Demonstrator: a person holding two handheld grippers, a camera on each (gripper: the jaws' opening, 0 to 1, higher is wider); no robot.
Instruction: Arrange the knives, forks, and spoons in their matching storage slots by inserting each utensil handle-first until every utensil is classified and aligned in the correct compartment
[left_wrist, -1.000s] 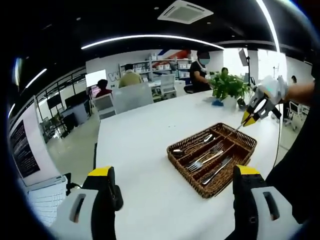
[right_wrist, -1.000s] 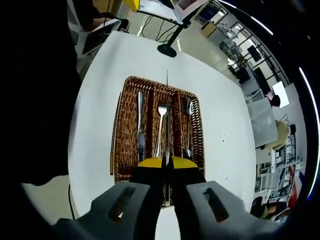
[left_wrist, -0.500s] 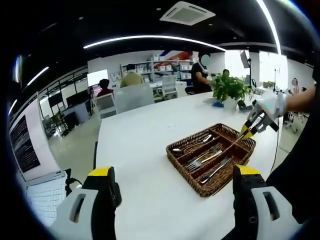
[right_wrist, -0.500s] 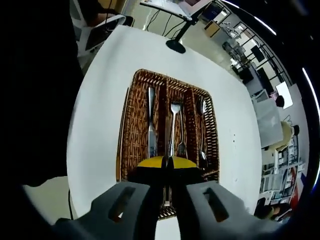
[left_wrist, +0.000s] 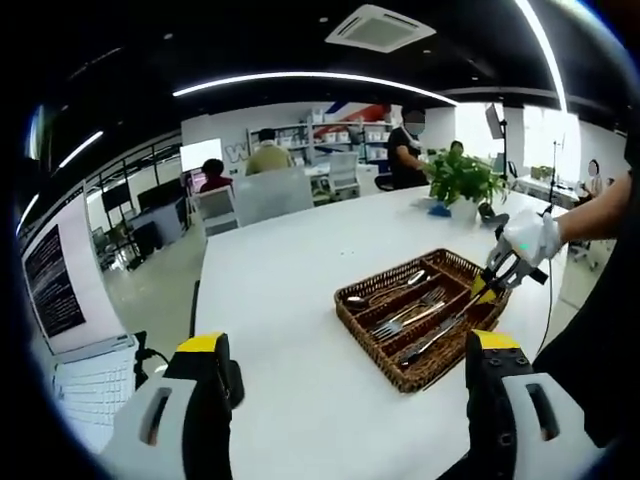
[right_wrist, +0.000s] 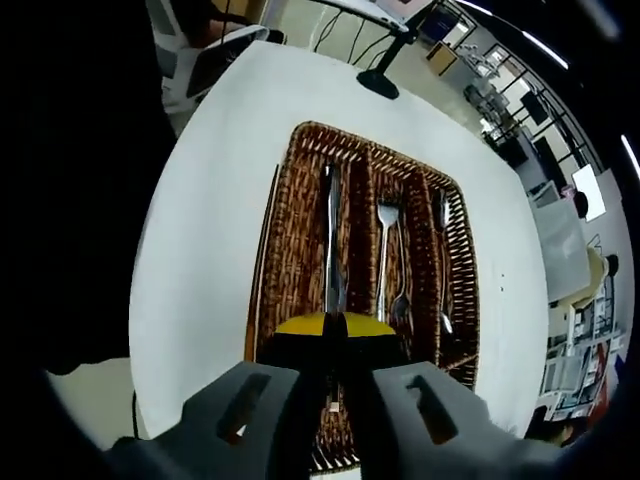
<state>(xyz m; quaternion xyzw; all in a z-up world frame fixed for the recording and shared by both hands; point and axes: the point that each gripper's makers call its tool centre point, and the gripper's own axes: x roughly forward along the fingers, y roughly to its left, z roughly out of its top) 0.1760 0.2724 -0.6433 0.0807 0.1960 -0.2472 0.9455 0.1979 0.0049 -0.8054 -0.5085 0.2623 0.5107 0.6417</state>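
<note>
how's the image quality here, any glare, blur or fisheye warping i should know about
Left gripper view: strong fisheye, the ceiling light strips bow into arcs and blow out; the white table is bright but evenly lit, the wicker tray reasonably sharp. Right gripper view: the table edge curves, the tray weave is crisp, and the closest part of the right hand-held gripper looks soft.

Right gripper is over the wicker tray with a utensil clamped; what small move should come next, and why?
Probably lower it and let go. The right gripper is shut on a knife that lies lined up along the outer compartment of the wicker tray, apart from the forks in the middle one.
</note>
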